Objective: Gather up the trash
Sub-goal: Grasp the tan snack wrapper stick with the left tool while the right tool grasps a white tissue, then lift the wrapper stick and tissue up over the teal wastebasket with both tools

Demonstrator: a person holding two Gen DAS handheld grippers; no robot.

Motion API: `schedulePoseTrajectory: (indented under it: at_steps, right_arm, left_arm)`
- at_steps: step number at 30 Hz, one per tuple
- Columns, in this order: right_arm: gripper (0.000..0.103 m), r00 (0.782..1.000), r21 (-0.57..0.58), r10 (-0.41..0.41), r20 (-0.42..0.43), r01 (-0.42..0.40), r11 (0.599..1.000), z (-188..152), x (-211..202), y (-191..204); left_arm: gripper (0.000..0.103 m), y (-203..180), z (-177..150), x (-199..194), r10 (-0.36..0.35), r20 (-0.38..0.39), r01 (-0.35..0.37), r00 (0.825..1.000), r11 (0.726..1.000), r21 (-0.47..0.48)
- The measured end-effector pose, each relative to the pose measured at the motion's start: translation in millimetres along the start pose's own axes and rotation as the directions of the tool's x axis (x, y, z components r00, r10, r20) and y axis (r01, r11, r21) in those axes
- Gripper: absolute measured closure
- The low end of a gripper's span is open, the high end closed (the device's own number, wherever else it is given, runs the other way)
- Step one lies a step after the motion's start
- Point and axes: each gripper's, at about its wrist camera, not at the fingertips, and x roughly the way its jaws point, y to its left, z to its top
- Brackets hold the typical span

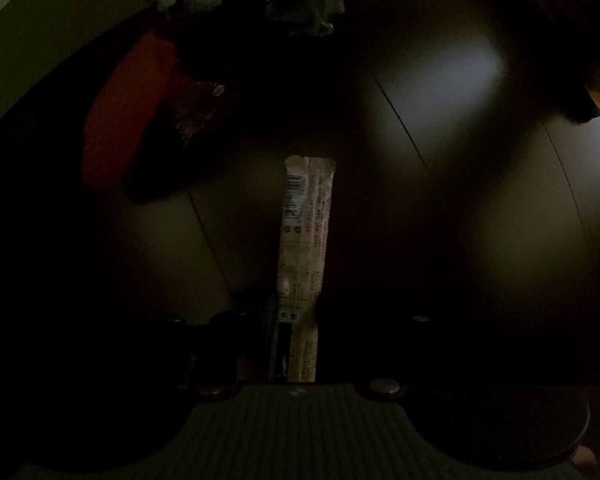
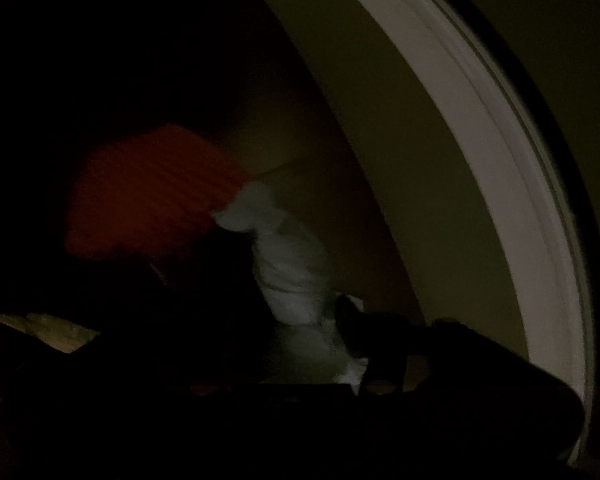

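The room is very dark. A dark floor (image 1: 440, 92) is lying under everything, and a pale baseboard (image 2: 480, 120) is curving along the wall. A red bin (image 1: 128, 108) is standing nearby. The left claw (image 1: 298, 352) is pinching a long beige wrapper (image 1: 304, 232), closed on it. The right claw (image 2: 320, 344) is gripping a crumpled white tissue (image 2: 288, 256) near the bin.
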Motion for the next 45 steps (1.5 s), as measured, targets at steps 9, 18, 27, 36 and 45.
schedulePoseTrajectory:
  at_steps: [9,18,27,36,45]
  right_arm:
    - [0.085,1.000,0.102,0.010,0.020,-0.012,0.995,-33.0,-34.7,-4.7]
    - [0.085,0.997,0.252,0.041,0.068,-0.057,0.966,-58.7,-116.4,-2.9]
    - [0.085,0.974,0.290,0.011,0.226,-0.078,0.954,-57.9,-250.2,2.4]
    - [0.085,0.909,0.326,-0.062,0.413,-0.084,0.942,-74.8,-398.7,18.1]
    - [0.085,0.802,0.264,-0.112,0.586,-0.058,0.963,-106.3,-535.7,49.6]
  left_arm:
    - [0.085,-11.2,6.3,1.6,0.016,0.016,-0.015,1.000,0.996,-0.085]
    - [0.085,-4.0,3.5,-65.3,0.051,0.104,-0.035,0.993,0.988,-0.151]
    - [0.085,8.0,7.4,-190.6,0.156,0.256,-0.090,0.954,0.963,-0.253]
    - [0.085,4.4,-2.7,-329.6,0.311,0.395,-0.166,0.864,0.918,-0.360]
    - [0.085,-28.0,-34.1,-482.0,0.459,0.530,-0.158,0.713,0.842,-0.516]
